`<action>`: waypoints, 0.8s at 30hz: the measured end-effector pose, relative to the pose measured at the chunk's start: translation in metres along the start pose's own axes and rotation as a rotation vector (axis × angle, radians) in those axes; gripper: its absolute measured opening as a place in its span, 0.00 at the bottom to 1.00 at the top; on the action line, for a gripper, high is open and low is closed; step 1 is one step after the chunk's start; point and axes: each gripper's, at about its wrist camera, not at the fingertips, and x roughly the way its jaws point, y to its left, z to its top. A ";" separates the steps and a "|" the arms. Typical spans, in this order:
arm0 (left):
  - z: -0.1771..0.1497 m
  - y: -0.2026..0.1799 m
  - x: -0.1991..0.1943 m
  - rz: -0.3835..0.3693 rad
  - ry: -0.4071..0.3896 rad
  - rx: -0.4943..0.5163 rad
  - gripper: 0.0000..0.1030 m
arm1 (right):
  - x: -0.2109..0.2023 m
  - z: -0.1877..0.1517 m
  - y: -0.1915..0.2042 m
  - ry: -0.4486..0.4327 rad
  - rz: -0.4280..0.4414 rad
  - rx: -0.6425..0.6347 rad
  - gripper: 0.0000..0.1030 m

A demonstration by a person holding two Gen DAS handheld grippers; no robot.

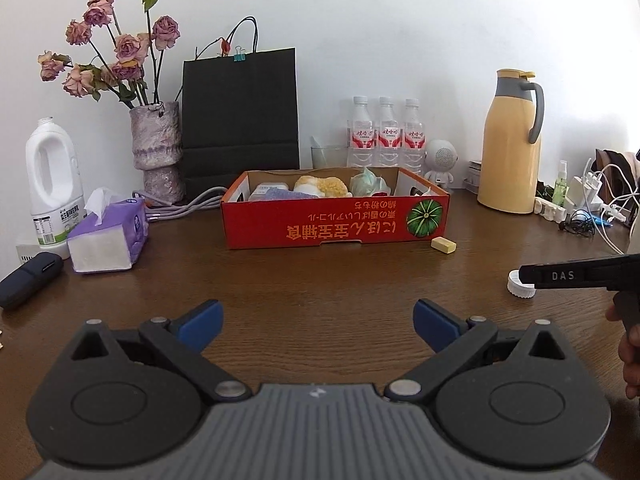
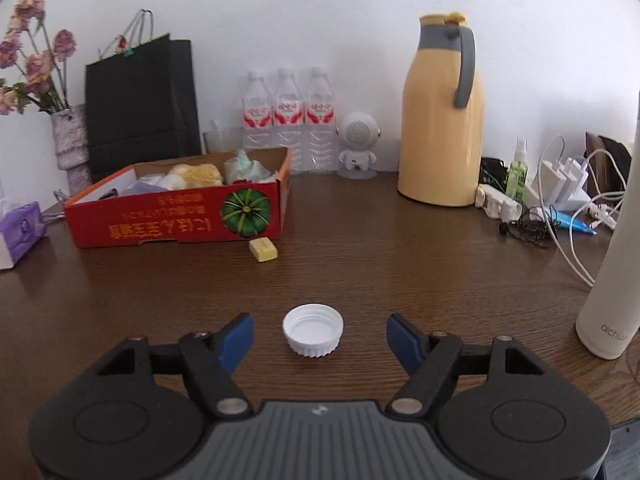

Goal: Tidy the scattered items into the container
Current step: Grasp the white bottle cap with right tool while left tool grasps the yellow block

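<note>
Box of red card sits at twelve o'clock from my left gripper, fingers apart on nothing. Right view: my right gripper brackets the white cap on the counter, fingers apart, untouching. Next I judge: clamp, carry to eleven o'clock.

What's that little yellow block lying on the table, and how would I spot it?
Find the red box with the green pumpkin picture on the brown table. Just in front of its pumpkin corner, on the bare wood, lies the yellow block. It is small, pale and rectangular, unlike the round white cap nearer the right gripper.
</note>
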 end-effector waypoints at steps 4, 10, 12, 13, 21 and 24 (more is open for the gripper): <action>0.016 -0.008 0.025 -0.017 -0.024 0.027 1.00 | 0.030 0.008 0.000 0.086 0.029 0.010 0.51; 0.045 -0.048 0.090 -0.114 0.013 0.057 1.00 | 0.042 0.015 -0.016 0.059 0.013 0.082 0.38; 0.057 -0.070 0.122 -0.180 0.070 0.047 1.00 | 0.041 0.015 -0.027 0.023 -0.006 0.121 0.38; 0.062 -0.082 0.136 -0.209 0.087 0.049 0.99 | 0.041 0.014 -0.033 0.016 -0.026 0.136 0.38; 0.076 -0.145 0.236 -0.170 0.258 -0.058 0.69 | 0.026 0.007 -0.049 -0.061 -0.077 0.228 0.38; 0.075 -0.156 0.251 -0.118 0.275 -0.026 0.66 | 0.026 0.009 -0.041 -0.064 -0.049 0.195 0.38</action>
